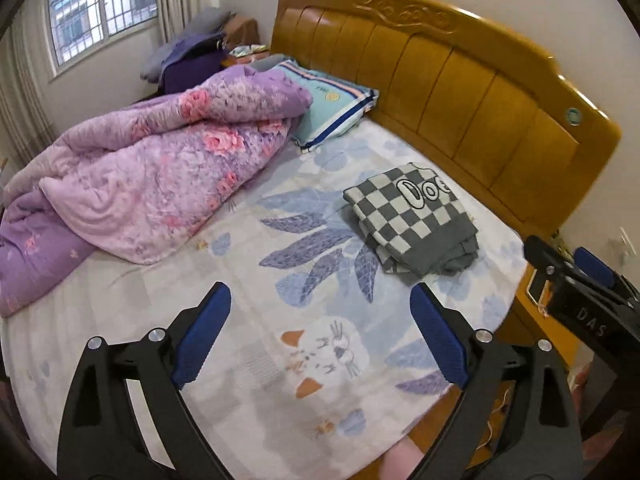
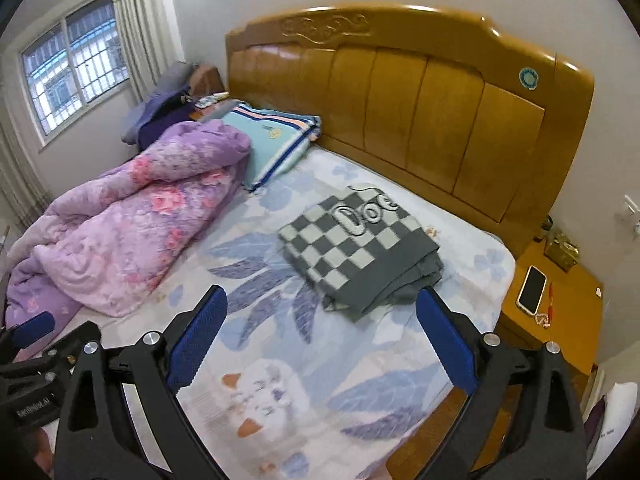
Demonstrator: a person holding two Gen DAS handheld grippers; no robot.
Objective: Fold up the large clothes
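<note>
Both grippers hang above the bed (image 1: 120,280), left gripper (image 1: 320,336) and right gripper (image 2: 322,338) spread wide, nothing between the pads. The folded checkered sweater (image 2: 356,244) lies at twelve o'clock, near the headboard (image 2: 400,100).

bed layout, seen from its near side
folded sweater (image 2: 358,246) lies on the sheet (image 2: 280,360) near the headboard (image 2: 400,100); quilt (image 2: 132,220) heaped to its left, pillow (image 2: 272,140) behind the quilt; nightstand (image 2: 560,300) right of the bed, phone (image 2: 531,290) on it.
</note>
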